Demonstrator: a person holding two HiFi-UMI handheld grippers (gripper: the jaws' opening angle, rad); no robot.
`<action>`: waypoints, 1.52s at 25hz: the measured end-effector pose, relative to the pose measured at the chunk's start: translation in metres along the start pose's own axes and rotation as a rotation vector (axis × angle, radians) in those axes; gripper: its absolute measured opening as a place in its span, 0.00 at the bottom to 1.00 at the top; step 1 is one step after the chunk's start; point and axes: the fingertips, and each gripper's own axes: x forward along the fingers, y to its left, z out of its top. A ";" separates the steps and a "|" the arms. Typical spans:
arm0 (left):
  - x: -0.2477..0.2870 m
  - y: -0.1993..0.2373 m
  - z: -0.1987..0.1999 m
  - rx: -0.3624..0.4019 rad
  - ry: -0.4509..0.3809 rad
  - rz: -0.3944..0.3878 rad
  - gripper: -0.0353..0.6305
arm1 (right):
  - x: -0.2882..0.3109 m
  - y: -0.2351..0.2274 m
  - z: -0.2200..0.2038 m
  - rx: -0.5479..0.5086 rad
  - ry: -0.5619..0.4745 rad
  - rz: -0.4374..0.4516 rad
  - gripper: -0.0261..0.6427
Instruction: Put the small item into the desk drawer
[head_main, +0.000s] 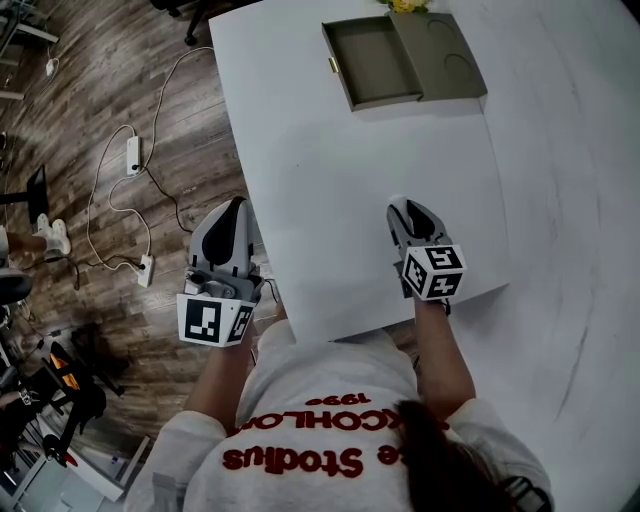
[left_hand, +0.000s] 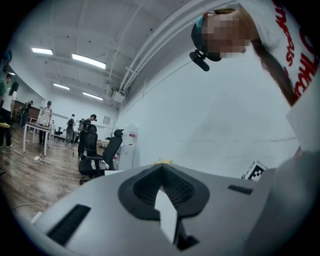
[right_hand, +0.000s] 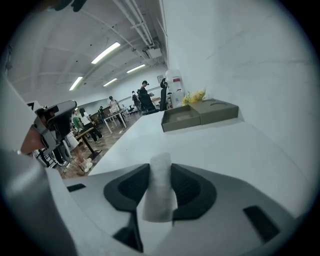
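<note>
A small white soft item (right_hand: 160, 187) stands upright between the black pads of my right gripper (right_hand: 161, 172), which is shut on it. In the head view that gripper (head_main: 401, 209) hovers over the near part of the white table (head_main: 330, 170), pointing toward the far end. There an olive desk box (head_main: 440, 52) sits with its drawer (head_main: 372, 62) pulled out to the left and nothing in it; the right gripper view also shows the drawer (right_hand: 181, 119). My left gripper (head_main: 236, 204) hangs beyond the table's left edge over the floor, with its pads (left_hand: 150, 187) together and holding nothing.
Something yellow (head_main: 405, 5) lies behind the box. A white wall (right_hand: 240, 55) runs along the table's right side. Power strips and cables (head_main: 133, 155) lie on the wooden floor at left. Office chairs (left_hand: 95, 155) and people stand far off in the room.
</note>
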 end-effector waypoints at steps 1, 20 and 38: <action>0.001 0.000 0.004 0.004 -0.008 0.000 0.06 | -0.003 0.002 0.009 0.000 -0.021 0.008 0.25; 0.001 -0.012 0.079 0.045 -0.178 0.020 0.06 | -0.116 0.057 0.187 -0.063 -0.527 0.146 0.25; 0.002 -0.024 0.120 0.067 -0.260 0.020 0.06 | -0.206 0.080 0.250 -0.167 -0.833 0.161 0.25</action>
